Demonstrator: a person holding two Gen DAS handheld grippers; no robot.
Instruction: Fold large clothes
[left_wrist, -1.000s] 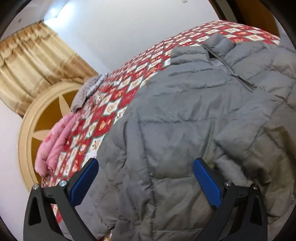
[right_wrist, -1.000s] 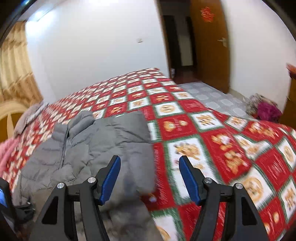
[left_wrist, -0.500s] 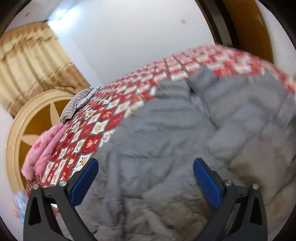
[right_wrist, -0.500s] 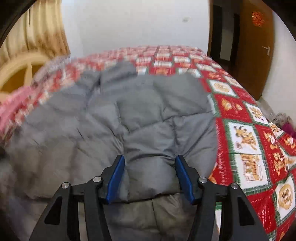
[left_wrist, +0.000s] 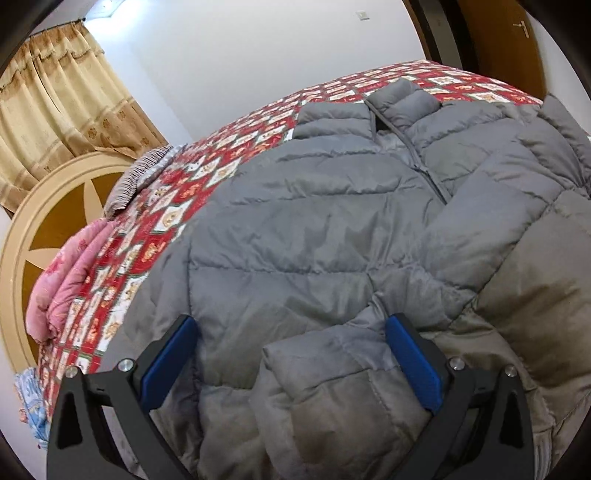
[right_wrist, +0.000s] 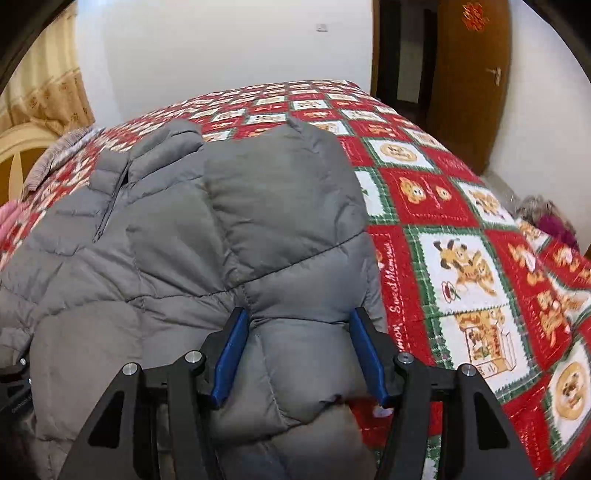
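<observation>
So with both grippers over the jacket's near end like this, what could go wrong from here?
The puffy grey jacket bulges between the right gripper, so a pinch might catch only the top layer. The left gripper straddles a loose folded flap that could slip free. The hem hangs off the bed edge and may drag the jacket down.

This is looking like a bedroom in a home. A big bed is wearing a red, green and white patchwork bedspread with cartoon pictures (right_wrist: 454, 236). A round cream and brown wooden headboard (left_wrist: 55, 218) is standing by tan cloth curtains (left_wrist: 62, 107). A brown wooden door (right_wrist: 469, 74) is sitting in the white painted wall (right_wrist: 221, 55).
</observation>
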